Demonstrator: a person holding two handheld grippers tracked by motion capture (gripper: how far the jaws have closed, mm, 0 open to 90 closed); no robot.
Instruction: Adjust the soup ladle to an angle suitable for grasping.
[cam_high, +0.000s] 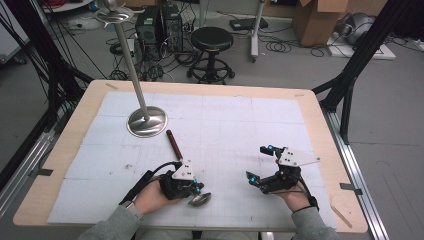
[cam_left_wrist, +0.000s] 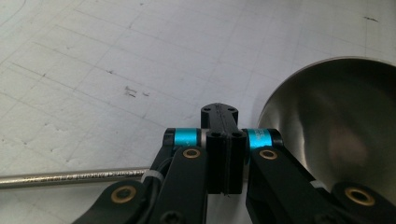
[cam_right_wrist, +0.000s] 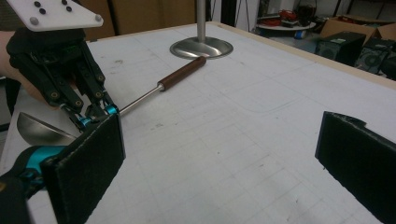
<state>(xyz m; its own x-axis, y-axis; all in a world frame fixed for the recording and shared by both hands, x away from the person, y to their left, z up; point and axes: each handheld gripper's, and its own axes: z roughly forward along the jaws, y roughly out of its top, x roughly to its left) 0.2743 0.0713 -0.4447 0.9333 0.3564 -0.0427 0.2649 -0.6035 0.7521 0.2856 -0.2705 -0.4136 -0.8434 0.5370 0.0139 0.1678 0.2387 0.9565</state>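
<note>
1. Two grippers: the left gripper (cam_high: 192, 192), lower centre-left of the high view, is clamped on the ladle (cam_right_wrist: 154, 91) shaft; the right gripper (cam_high: 260, 165) gapes wide, empty.
2. The ladle lies on the bench (cam_high: 225, 125), bowl lowermost.
3. Judged step: grasp secured; next, lifting toward the stand (cam_high: 146, 121), upper left.

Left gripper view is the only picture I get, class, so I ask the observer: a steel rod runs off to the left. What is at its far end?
Observer: A brown handle. The rod is the shaft of a ladle.
Operator: What lies beyond that handle?
Observer: A stand. Its round steel base sits close by the handle's tip, and a pole rises from it.
Operator: And the other tongs?
Observer: The right tongs are open, off to the ladle's right, with nothing between them.
</note>
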